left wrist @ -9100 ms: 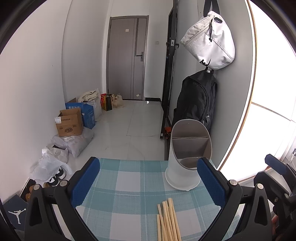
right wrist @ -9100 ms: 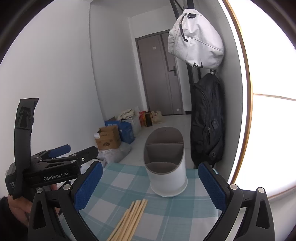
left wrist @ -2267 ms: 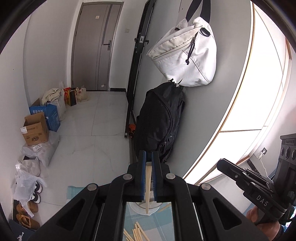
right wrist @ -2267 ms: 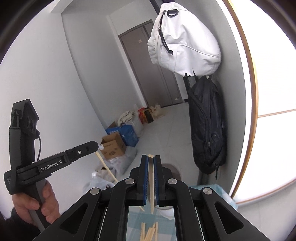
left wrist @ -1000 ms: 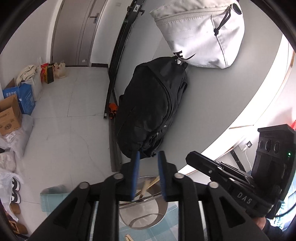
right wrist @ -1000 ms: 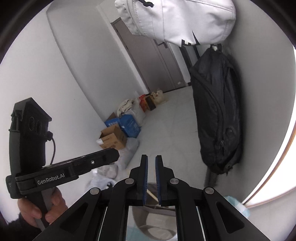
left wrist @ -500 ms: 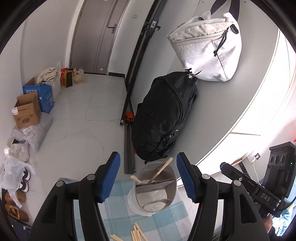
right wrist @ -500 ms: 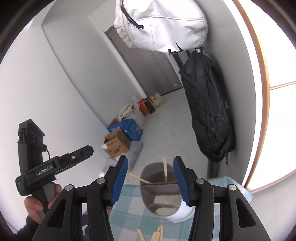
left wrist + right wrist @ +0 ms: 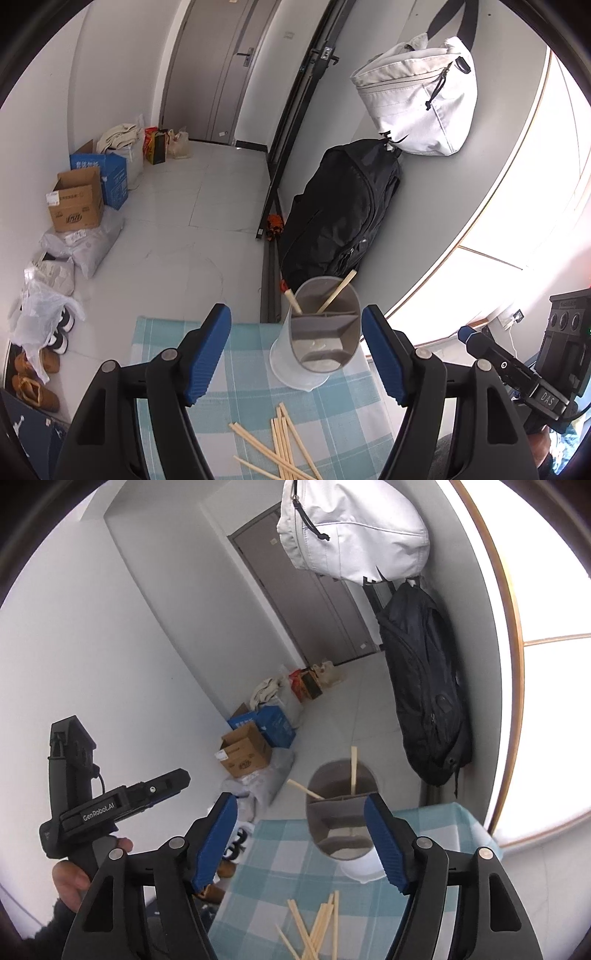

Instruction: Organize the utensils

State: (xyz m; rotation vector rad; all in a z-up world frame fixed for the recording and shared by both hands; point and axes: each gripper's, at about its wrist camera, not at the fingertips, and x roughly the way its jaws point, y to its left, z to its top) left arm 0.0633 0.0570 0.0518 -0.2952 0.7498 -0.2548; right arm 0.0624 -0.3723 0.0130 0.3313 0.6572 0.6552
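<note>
A white utensil holder (image 9: pixel 317 343) with grey dividers stands at the far edge of the blue checked tablecloth (image 9: pixel 243 373). Two wooden chopsticks (image 9: pixel 338 290) lean in its far compartment; the right wrist view shows them too (image 9: pixel 353 771). Several loose chopsticks (image 9: pixel 280 446) lie scattered on the cloth in front of the holder (image 9: pixel 341 834), also in the right wrist view (image 9: pixel 317 923). My left gripper (image 9: pixel 297 354) is open and empty above the cloth. My right gripper (image 9: pixel 301 840) is open and empty, raised above the table.
A black backpack (image 9: pixel 336 218) and a white bag (image 9: pixel 417 99) hang on the wall behind the table. Cardboard boxes (image 9: pixel 75 201), bags and shoes lie on the floor at left. The table's far edge is just beyond the holder.
Both grippers let go of their chopsticks into the holder, opened wide and pulled back and up. The loose chopsticks on the cloth have come into view.
</note>
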